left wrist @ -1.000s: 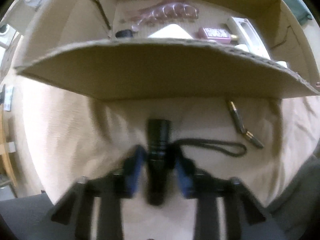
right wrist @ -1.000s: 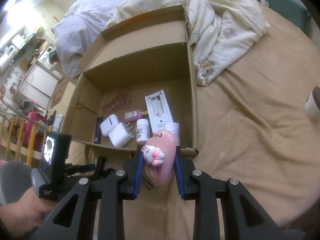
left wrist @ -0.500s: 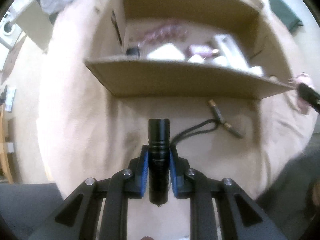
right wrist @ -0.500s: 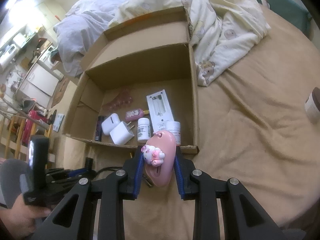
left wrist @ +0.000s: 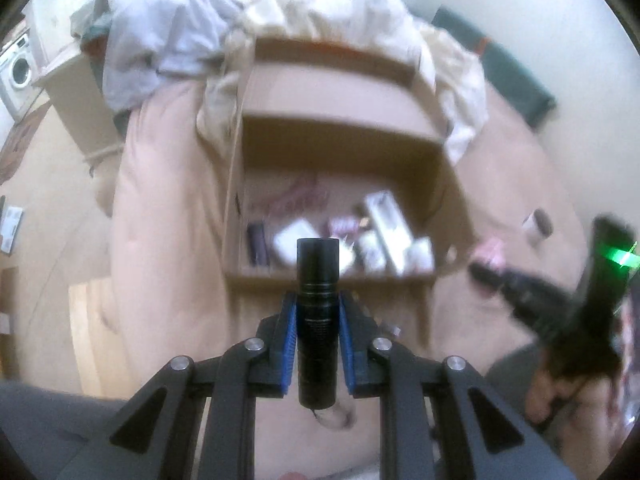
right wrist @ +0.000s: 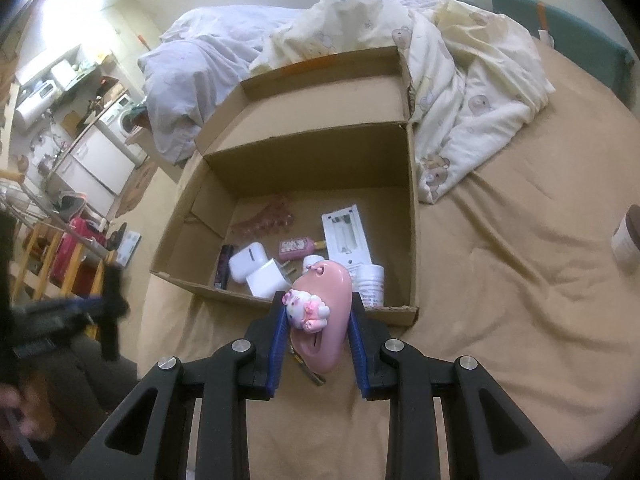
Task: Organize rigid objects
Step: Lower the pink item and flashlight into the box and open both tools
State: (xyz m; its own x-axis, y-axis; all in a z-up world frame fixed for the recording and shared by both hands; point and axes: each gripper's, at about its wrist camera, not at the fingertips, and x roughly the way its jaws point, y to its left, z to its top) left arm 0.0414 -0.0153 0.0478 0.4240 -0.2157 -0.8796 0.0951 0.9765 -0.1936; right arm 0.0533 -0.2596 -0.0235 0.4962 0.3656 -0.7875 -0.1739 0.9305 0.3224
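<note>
My left gripper (left wrist: 318, 316) is shut on a black flashlight (left wrist: 317, 312), held in the air in front of the near wall of an open cardboard box (left wrist: 332, 280). My right gripper (right wrist: 318, 320) is shut on a pink case with a cat figure (right wrist: 318, 312), held just short of the same box (right wrist: 412, 216). The box holds white chargers (right wrist: 256, 264), a white pill bottle (right wrist: 370, 282), a white blister pack (right wrist: 346, 238), a pink bottle (right wrist: 296, 246) and a dark tube (right wrist: 222, 266). The right gripper shows blurred in the left wrist view (left wrist: 488, 270).
The box lies on a tan bed sheet (right wrist: 500, 300). A crumpled bear-print duvet (right wrist: 460, 80) lies behind and right of it. A brown-lidded jar (right wrist: 628, 240) stands at the far right. A small metal object (right wrist: 310, 372) lies on the sheet under the pink case.
My left gripper closed on the flashlight on the sheet and lifted it up high, so the box inside now shows. My right gripper rose slightly with the pink case.
</note>
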